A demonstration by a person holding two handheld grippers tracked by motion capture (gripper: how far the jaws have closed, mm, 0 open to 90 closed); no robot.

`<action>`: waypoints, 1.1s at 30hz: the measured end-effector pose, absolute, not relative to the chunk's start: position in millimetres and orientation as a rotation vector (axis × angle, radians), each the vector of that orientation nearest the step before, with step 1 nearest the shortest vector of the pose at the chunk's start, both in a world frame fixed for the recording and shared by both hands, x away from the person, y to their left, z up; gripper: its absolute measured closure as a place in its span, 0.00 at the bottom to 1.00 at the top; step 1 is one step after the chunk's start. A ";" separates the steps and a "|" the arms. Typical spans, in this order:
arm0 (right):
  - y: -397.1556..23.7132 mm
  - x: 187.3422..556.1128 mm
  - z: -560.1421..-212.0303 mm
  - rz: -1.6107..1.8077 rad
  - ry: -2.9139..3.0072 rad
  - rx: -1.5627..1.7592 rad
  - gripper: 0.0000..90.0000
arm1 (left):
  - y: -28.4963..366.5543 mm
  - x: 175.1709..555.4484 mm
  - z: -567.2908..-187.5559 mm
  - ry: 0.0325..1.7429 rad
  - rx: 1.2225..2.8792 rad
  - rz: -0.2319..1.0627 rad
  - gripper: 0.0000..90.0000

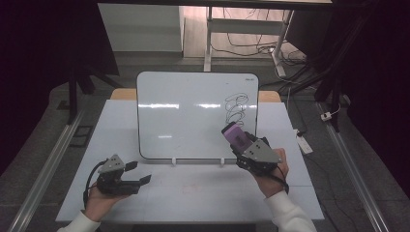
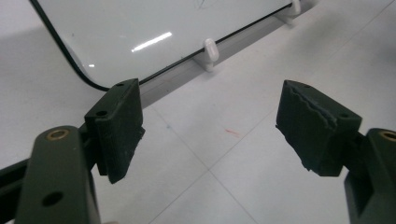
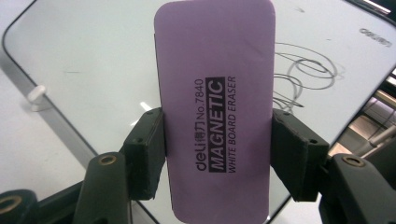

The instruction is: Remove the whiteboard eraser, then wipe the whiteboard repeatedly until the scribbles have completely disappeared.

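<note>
A whiteboard (image 1: 183,116) stands tilted on two small white feet at the middle of the table, with black scribbles (image 1: 236,107) near its upper right. My right gripper (image 1: 241,143) is shut on a purple magnetic whiteboard eraser (image 1: 235,134), held in front of the board's lower right, below the scribbles. In the right gripper view the eraser (image 3: 217,107) stands upright between the two pads, and the scribbles (image 3: 303,74) lie behind it to the right. My left gripper (image 1: 138,172) lies low over the table at the front left, open, with nothing between its fingers (image 2: 119,128).
The white table top (image 1: 193,188) has free room in front of the board. One white board foot (image 2: 210,52) shows ahead of the left gripper. Beyond the table are a desk frame, cables (image 1: 251,46) and a power strip (image 1: 304,143) on the floor.
</note>
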State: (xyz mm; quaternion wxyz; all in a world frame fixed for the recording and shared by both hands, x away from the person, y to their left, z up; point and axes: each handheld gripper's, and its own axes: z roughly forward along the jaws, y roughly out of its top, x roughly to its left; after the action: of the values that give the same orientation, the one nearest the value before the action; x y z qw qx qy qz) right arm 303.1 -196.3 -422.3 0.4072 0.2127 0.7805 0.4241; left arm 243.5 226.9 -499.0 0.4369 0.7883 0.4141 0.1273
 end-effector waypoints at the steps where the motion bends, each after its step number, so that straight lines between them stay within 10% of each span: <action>1: -197.7 303.4 -421.4 1.065 1.964 0.543 0.44 | 226.8 243.6 -499.3 1.030 1.963 0.319 0.26; 33: -167.5 421.6 -374.7 0.746 1.935 0.728 0.44 | 227.5 246.8 -500.3 1.021 1.984 0.343 0.25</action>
State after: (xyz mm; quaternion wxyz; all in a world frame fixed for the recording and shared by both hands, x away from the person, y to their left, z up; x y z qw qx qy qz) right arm 421.6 -167.5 -374.7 0.4546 0.2951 0.7842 0.3023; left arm 246.8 227.5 -500.3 0.4277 0.7944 0.4088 0.1373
